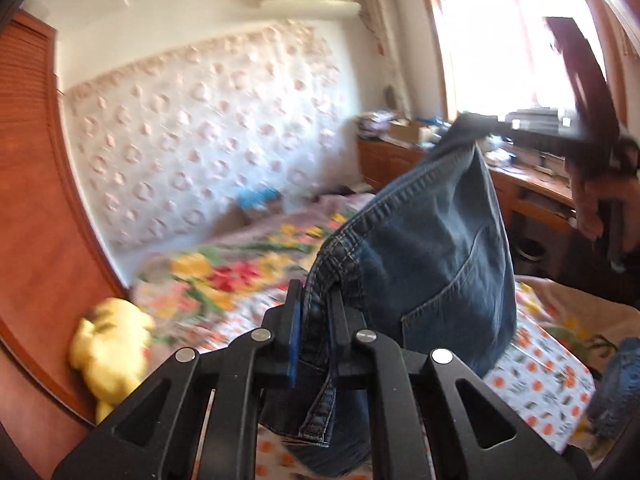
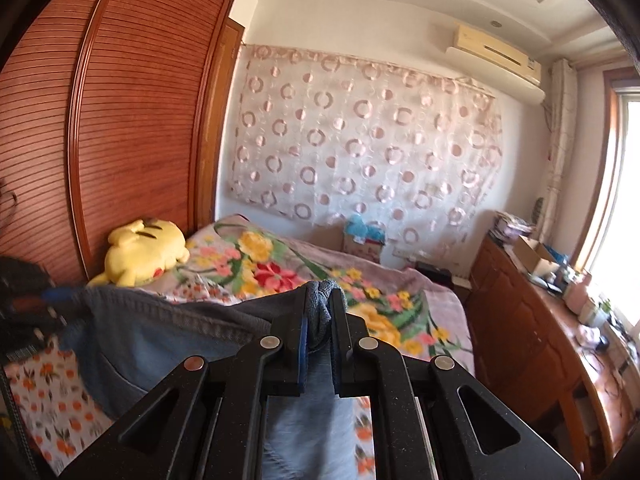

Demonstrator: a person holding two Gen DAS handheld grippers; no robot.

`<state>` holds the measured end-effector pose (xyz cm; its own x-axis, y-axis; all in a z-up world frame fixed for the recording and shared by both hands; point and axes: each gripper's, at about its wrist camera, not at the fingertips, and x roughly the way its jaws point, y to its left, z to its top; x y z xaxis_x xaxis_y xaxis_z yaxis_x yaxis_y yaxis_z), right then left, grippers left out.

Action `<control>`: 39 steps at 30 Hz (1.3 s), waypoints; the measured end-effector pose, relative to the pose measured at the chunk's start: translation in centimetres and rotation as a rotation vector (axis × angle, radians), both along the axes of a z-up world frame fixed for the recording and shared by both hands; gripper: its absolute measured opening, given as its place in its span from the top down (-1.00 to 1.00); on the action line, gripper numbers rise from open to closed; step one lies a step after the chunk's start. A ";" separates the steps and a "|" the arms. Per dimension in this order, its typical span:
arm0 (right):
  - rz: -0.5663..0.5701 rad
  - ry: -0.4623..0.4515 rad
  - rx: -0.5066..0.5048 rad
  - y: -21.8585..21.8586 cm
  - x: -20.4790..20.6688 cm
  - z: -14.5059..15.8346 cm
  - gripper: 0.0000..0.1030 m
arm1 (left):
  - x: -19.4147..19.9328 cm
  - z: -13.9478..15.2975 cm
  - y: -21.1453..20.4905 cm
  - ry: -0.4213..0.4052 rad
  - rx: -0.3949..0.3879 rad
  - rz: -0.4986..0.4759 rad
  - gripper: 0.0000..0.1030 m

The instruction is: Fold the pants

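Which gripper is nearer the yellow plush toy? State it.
Left. The left gripper, shut on the jeans waistband, has the plush toy close at its left; the right gripper holds the other end, farther off.

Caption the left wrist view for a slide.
Left tongs shut on the jeans' waistband, lifting them above the floral bed.

Lived-in home bedroom, bed (image 2: 436, 292) under a floral blanket (image 2: 280, 268), yellow plush toy (image 2: 144, 250) beside a slatted wooden wardrobe (image 2: 132, 120), circle-patterned curtain (image 2: 360, 140) across the wall, air conditioner (image 2: 498, 62) above (near the ceiling), cluttered wooden desk (image 2: 532, 320) under a bright window (image 1: 500, 32)
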<state>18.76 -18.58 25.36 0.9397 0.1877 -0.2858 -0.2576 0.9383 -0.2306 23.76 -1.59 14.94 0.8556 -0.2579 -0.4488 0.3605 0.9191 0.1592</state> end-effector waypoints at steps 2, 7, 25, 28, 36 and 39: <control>0.023 -0.018 0.013 0.6 1.5 0.6 0.85 | 0.3 2.0 1.5 -0.036 0.022 0.032 0.77; 0.072 -0.109 0.065 1.4 2.5 2.0 0.85 | -0.2 5.3 4.3 -0.122 0.067 0.096 0.77; 0.083 0.290 0.101 -7.0 -6.1 -24.4 0.84 | -11.0 -14.2 2.4 0.171 0.111 -0.027 0.77; 0.076 0.310 0.121 -8.6 -8.7 -26.2 0.84 | -12.9 -14.4 1.7 0.175 0.101 -0.036 0.76; 0.076 0.407 0.146 -9.5 -9.8 -27.5 0.84 | -14.2 -17.5 2.2 0.255 0.002 -0.025 0.76; 0.076 0.406 0.126 -9.5 -9.4 -26.0 0.78 | -15.0 -17.7 2.8 0.258 -0.049 -0.020 0.72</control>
<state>9.32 -28.10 -0.63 0.7375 0.3096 -0.6002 -0.3736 0.9274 0.0194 8.79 1.26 -2.73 0.7092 -0.3003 -0.6378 0.4016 0.9157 0.0154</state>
